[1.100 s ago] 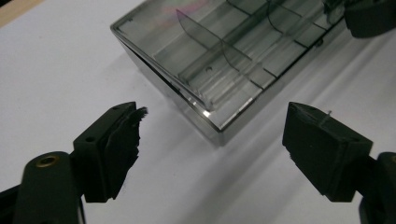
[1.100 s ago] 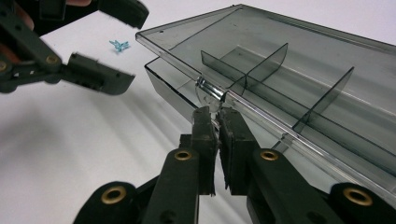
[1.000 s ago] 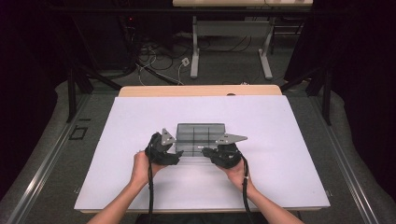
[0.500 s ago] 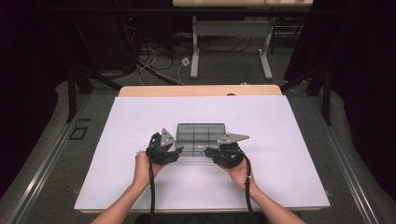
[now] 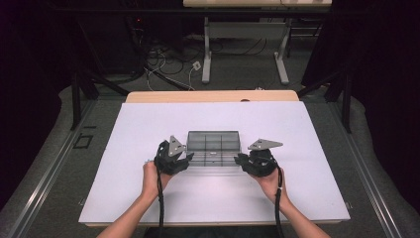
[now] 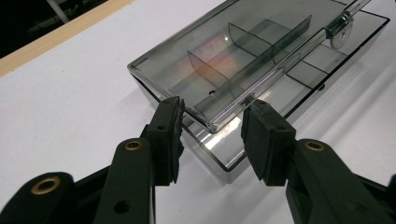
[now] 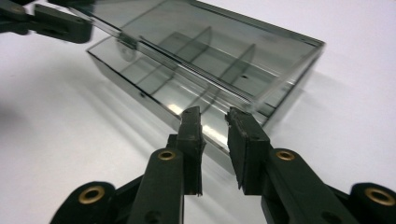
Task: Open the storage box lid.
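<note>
Both tongs sit at the clear box [image 5: 213, 148] in the table's middle: left tongs [image 6: 212, 128] wide, right tongs [image 7: 212, 122] narrow. They've spread apart, and the lid [image 6: 243, 51] looks lifted

i'm seeing one clear compartment box [image 5: 213, 147] sitting mid-table, and i'm working two grippers: left [image 5: 185, 159], right [image 5: 241, 159].
</note>
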The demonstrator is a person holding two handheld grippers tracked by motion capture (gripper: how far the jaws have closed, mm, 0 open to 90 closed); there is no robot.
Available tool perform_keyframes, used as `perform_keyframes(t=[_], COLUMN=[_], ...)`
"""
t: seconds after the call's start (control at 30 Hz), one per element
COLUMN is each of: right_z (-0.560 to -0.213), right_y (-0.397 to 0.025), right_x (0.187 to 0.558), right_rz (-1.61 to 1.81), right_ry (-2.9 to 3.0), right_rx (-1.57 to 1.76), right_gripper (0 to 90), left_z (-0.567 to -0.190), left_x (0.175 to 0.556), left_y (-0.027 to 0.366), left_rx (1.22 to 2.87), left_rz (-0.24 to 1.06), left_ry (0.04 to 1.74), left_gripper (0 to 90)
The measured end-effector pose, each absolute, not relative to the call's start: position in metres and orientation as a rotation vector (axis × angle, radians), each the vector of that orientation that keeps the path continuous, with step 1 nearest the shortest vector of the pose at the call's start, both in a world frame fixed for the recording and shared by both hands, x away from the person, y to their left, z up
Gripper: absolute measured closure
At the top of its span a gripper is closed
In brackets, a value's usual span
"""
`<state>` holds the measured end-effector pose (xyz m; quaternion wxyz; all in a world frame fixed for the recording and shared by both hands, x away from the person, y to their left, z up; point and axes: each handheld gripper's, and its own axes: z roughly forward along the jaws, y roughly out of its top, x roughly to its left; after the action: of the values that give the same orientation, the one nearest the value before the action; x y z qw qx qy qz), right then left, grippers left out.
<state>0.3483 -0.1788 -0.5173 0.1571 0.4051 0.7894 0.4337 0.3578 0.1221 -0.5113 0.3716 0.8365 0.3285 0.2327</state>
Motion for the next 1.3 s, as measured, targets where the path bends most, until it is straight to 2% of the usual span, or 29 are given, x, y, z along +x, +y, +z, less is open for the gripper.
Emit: perform_keyframes(t=[0.07,0.3,0.37,1.3], right_z=[-0.519,-0.517,-0.515,-0.499], right_y=[-0.179,-0.176,-0.174,-0.176], right_x=[0.35,0.359,0.361,0.379], right_rz=[1.2,1.137,1.137,1.094], right_ry=[2.254,2.245,2.257,2.242], right_rx=[1.192,1.128,1.108,1.102], right_gripper=[70.2,65.2,61.3,66.0], left_z=[-0.511,-0.509,-0.509,-0.491], left_x=[0.358,0.36,0.361,0.374], left_y=[0.122,0.122,0.122,0.122], left_rx=[2.144,2.143,2.146,2.19], left_rz=[0.597,0.601,0.604,0.594], left_ry=[0.842,0.844,0.843,0.819], left_gripper=[57.2,58.4,58.4,61.6])
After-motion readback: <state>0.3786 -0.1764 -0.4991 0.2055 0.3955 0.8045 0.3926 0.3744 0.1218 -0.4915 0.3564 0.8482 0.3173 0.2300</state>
